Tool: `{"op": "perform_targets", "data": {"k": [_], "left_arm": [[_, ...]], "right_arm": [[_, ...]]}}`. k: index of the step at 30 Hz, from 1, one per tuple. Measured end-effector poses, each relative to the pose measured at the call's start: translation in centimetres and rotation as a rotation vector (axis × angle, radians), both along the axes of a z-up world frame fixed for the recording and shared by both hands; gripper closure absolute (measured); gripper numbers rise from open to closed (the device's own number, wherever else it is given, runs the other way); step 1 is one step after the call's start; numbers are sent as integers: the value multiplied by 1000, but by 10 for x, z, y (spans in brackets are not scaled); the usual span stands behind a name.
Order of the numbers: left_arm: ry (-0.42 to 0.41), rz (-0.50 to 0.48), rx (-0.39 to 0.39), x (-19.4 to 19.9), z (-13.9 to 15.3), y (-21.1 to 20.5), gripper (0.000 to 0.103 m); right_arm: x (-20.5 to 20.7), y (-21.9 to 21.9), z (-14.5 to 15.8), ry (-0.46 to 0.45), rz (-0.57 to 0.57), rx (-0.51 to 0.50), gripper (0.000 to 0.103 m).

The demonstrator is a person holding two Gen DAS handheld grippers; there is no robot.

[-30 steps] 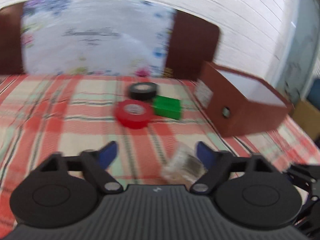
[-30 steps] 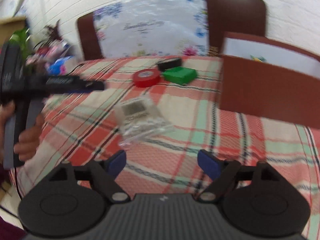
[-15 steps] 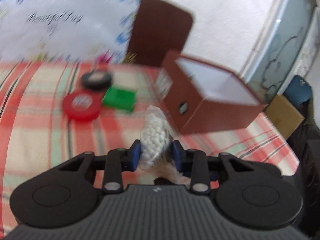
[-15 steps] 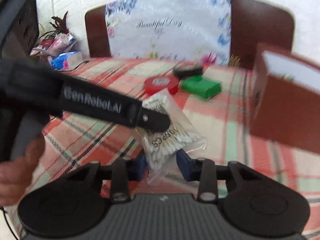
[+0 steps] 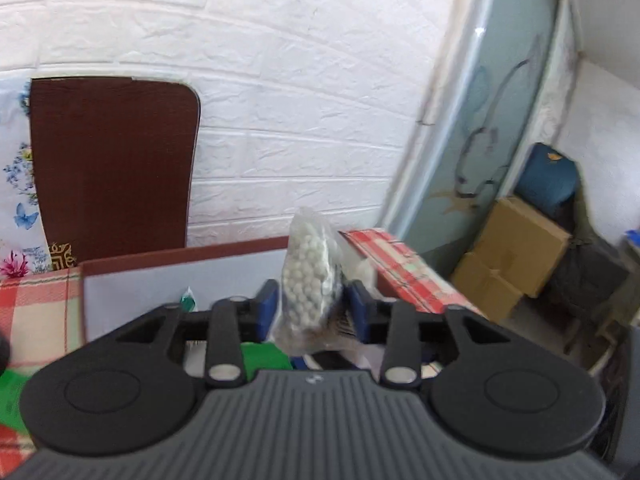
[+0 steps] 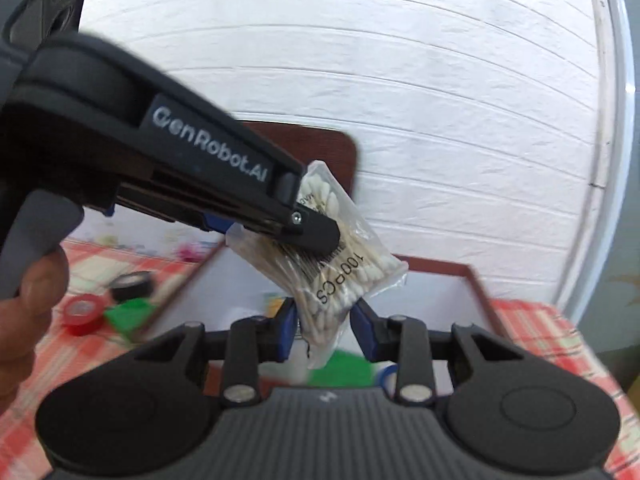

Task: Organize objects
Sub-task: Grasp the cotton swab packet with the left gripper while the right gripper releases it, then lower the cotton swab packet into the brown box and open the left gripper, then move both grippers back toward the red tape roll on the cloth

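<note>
L tool (image 5: 312,312): jaws opening, about half spread, clear bag of cotton swabs (image 5: 310,284) upright btwn the blue pads; bag looks to touch both pads, but can't tell if it's really pinched. R tool (image 6: 326,330): jaws opening too, narrower, lower end of the same bag (image 6: 340,276) btwn its pads, contact unclear.

Bag sits in the air above the open brown box (image 5: 180,258), inside the box's rim line. Box has white inner walls; green and blue items show at its bottom under the tools.

Edges/room: white brick wall close behind the box, a door frame to the R, plaid cloth on both sides.

R wrist view only: L tool's black finger (image 6: 316,234) lying across the bag's upper part, person's hand (image 6: 28,300) on the grip, red tape roll (image 6: 82,314), black tape roll (image 6: 132,284) and green block (image 6: 128,316) left of the box. L wrist view only: cardboard cartons (image 5: 516,248) on the floor far R.
</note>
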State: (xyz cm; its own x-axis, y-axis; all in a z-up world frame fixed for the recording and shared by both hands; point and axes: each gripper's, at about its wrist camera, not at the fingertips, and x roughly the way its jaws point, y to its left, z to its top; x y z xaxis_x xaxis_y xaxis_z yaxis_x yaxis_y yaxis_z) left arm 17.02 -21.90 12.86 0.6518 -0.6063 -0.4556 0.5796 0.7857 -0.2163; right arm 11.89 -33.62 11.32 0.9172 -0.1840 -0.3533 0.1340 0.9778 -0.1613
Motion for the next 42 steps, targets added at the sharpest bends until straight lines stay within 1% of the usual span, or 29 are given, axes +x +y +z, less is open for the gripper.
{"op": "perform_targets", "data": {"k": [1,2,3,4,5,6,7,9,13,15,19,21,23,25,29,33,34,36,40,42], "left_arm": [[-16,77,68,9,-6,-13,39],[-14,152,145,18,-14,-23,43],[12,193,199,25,-21,-27,46],[43,203,212,28,-27,-26,47],[56,201,206,27,-30,-21,47],[41,210,212,23,-32,-17,46],[18,228,239,20,-33,-15,45],[-12,242,289,10,-33,-10,45],[-36,252,322,-16,-29,8,45],[-41,250,321,-29,-25,18,45],[-55,246,315,-58,-19,39,44],[-54,244,314,-73,-18,50,41],[-50,237,310,-88,-19,61,40],[-45,239,305,-102,-21,72,38],[-22,228,278,-126,-26,91,25],[-48,241,273,-150,-30,107,13],[-48,246,269,-154,-31,111,12],[-40,259,262,-160,-32,119,9],[-25,292,255,-169,-35,132,5],[-11,299,249,-172,-36,137,5]], "right_arm": [[16,-10,-8,16,-40,-49,57],[29,-19,-17,45,-78,-85,37],[38,-28,-26,76,-120,-87,41],[39,-37,-31,89,-135,-44,47],[33,-43,-33,69,-121,21,52],[24,-47,-33,42,-112,65,50],[14,-48,-33,16,-118,90,48],[0,-45,-32,-14,-129,116,48],[-34,-48,-22,-76,-153,233,47],[-55,-46,-19,-103,-166,283,45],[-84,-25,-7,-141,-195,401,43],[-98,-17,-7,-132,-193,456,41],[-113,-7,-8,-102,-182,491,41],[-123,4,-5,-73,-169,503,41],[-144,20,3,-76,-162,519,40],[-166,38,12,-104,-179,519,30],[-172,44,13,-107,-182,515,29],[-180,52,14,-107,-186,511,23],[-190,68,18,-108,-179,505,14],[-195,76,22,-117,-175,488,6]]}}
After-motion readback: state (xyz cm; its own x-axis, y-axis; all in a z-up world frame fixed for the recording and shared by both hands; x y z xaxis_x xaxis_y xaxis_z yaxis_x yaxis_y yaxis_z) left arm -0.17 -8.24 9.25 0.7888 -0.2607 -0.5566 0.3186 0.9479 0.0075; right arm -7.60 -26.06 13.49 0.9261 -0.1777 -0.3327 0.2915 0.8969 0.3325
